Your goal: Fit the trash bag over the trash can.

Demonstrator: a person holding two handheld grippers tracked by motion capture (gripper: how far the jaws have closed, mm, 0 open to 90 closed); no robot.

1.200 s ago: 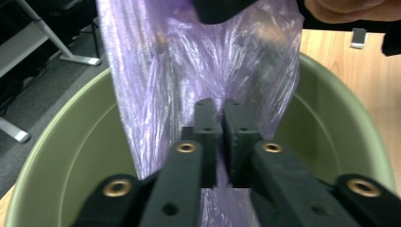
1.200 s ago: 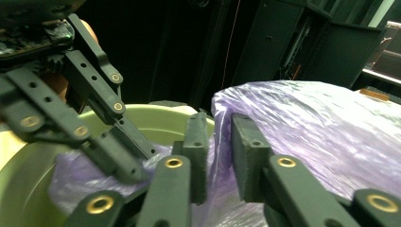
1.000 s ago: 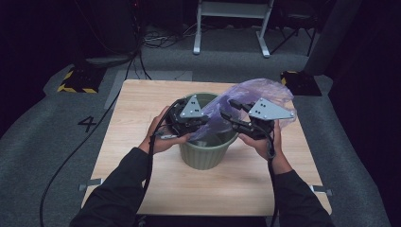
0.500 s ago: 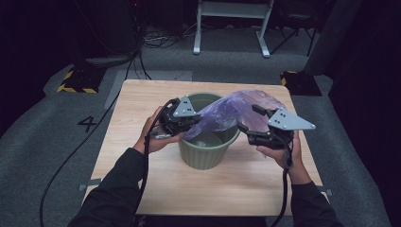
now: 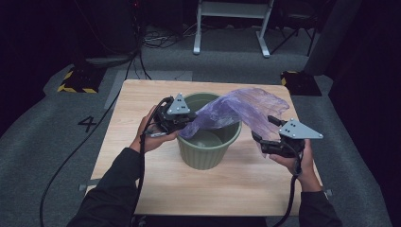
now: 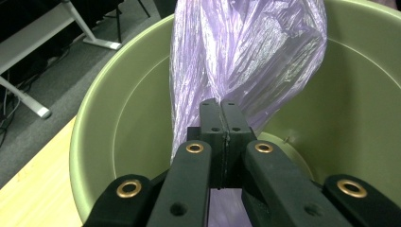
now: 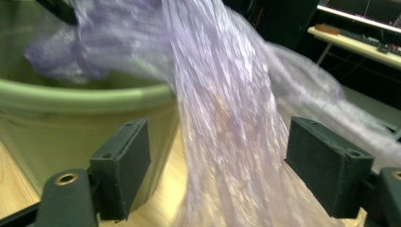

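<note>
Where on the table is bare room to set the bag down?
Free: near table strip between the forearms, and the far-left corner behind the left gripper. Crowded: green bucket, with purple bag draping toward the right gripper.

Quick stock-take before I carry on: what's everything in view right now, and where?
Bin: one, green, middle of the table.
Plastic bag: one, purple see-through, draped from the bin's left rim over its right side.
Table: one, light wood, on grey carpet.
Frame legs: white, on the floor beyond the table.
Left gripper: black, shut on the bag at the bin's rim.
Right gripper: black, jaws just opened, bag hanging loose between them.
</note>
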